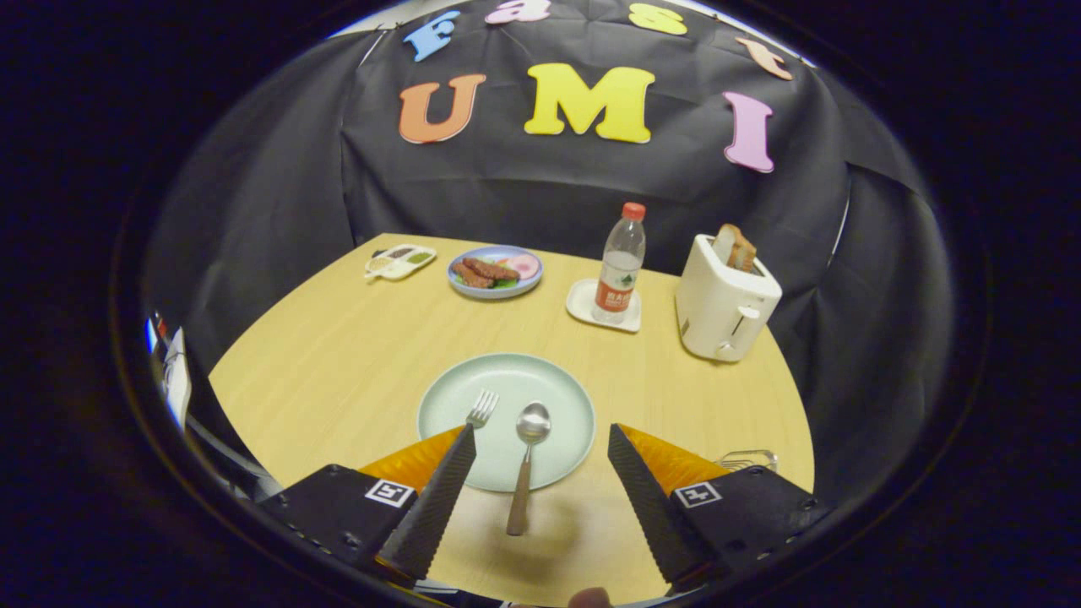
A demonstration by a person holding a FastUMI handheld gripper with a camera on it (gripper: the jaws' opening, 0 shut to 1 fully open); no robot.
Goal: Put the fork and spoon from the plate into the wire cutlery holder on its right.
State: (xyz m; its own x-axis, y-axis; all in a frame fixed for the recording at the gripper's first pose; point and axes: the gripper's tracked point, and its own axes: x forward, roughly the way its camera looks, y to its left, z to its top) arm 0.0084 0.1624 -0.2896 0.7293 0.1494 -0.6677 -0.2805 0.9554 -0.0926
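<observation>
A pale green plate [507, 384] lies on the wooden table just ahead of my fingers. A spoon [527, 464] rests on it with its bowl on the plate and its brown handle reaching over the near rim toward me, between my fingers. The fork [482, 408] lies left of the spoon; its tines show, its handle is hidden behind my left finger [435, 498]. My gripper [540, 443] is open, hovering above the plate's near edge, holding nothing. A bit of the wire cutlery holder [747, 459] peeks out behind my right finger [646, 498].
Farther back stand a white toaster [725, 308] with bread in it, a water bottle [621, 266] on a white coaster, a blue plate of food [496, 272] and a small divided dish [399, 261]. The table's edge curves round on both sides.
</observation>
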